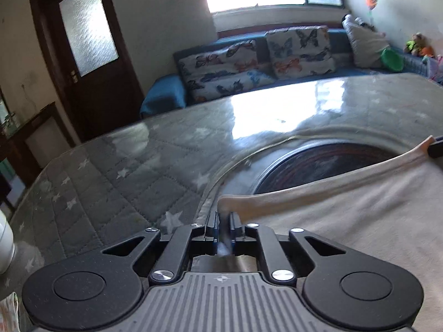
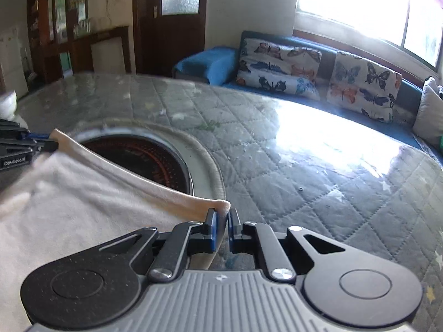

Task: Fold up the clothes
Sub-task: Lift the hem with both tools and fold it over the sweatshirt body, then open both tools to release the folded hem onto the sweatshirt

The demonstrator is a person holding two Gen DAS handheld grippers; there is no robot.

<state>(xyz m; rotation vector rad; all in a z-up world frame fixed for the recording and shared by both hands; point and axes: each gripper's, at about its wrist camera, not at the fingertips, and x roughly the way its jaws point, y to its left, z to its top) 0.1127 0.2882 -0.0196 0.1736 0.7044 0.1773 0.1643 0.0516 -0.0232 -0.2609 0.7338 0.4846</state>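
Observation:
A beige garment (image 1: 346,221) lies stretched between my two grippers over the table. My left gripper (image 1: 224,215) is shut on one corner of its banded edge. My right gripper (image 2: 223,214) is shut on the other corner of the same edge (image 2: 144,182). The right gripper's tip shows at the right edge of the left wrist view (image 1: 436,149), and the left gripper shows at the left edge of the right wrist view (image 2: 33,144). The garment (image 2: 69,207) is held taut just above the table.
The table has a grey quilted star cover under glossy plastic (image 1: 124,166) and a round dark inset burner (image 2: 155,157) in its middle, partly under the garment. A blue sofa with butterfly cushions (image 1: 249,63) stands behind the table. A dark wooden door (image 1: 85,44) is at the left.

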